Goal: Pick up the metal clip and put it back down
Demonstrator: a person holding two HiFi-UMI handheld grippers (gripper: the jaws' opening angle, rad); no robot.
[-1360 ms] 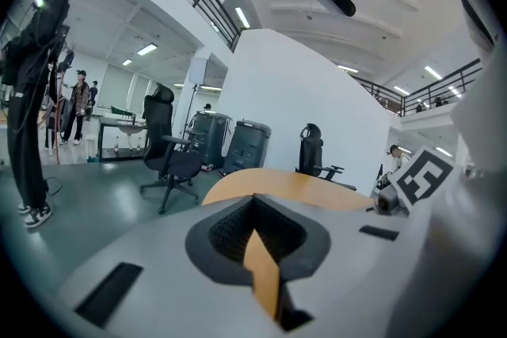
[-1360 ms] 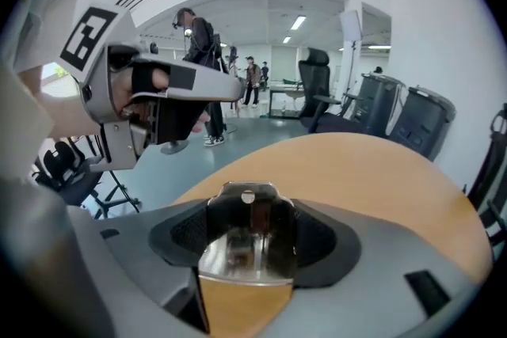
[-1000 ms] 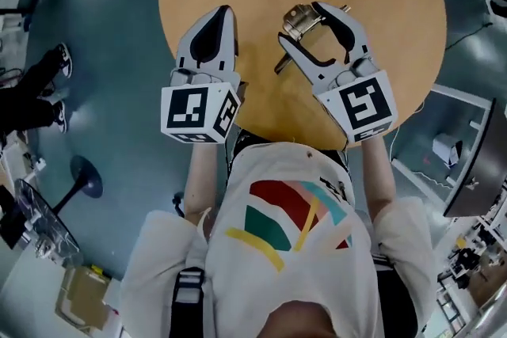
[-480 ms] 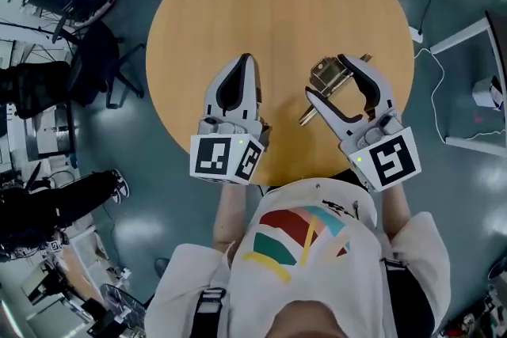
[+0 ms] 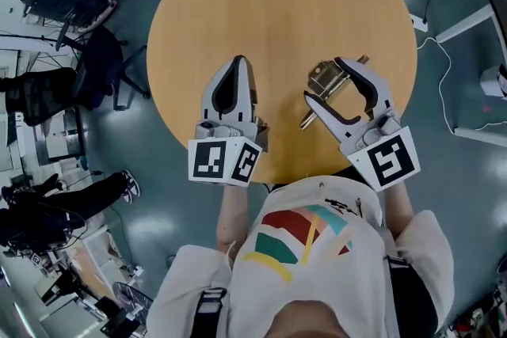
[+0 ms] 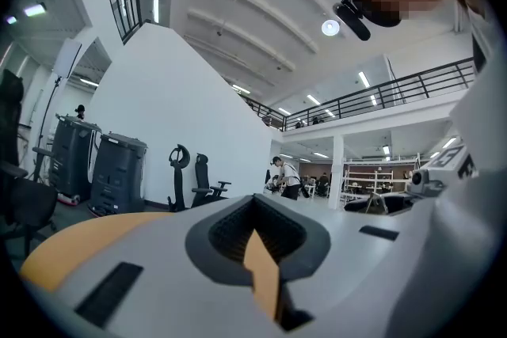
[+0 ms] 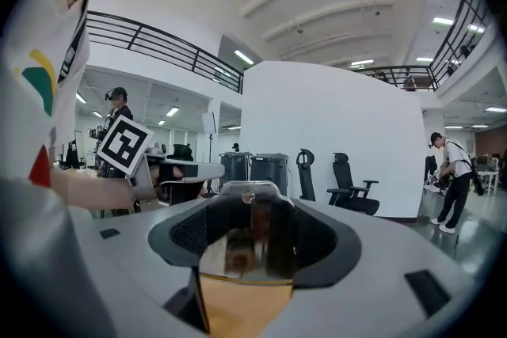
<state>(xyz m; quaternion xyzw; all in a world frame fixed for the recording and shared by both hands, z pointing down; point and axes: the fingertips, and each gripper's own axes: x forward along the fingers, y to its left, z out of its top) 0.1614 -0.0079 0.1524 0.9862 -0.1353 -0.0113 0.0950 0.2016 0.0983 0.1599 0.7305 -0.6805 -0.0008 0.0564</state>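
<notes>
The right gripper [image 5: 326, 80] clamped the metal clip [image 7: 247, 237], apparently shallowly, so it could slip onto the table [image 5: 277, 4]; the left gripper [image 5: 237, 61] was closed, empty.

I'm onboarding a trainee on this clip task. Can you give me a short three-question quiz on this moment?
1. Multiple choice: what stands between the right gripper's jaws? A) the metal clip B) a pen C) nothing
2. True or false: the left gripper is shut with nothing between its jaws.
3. Fill in: the wooden table under both grippers is ___ in shape.

Key: 1 A; 2 true; 3 round.
</notes>
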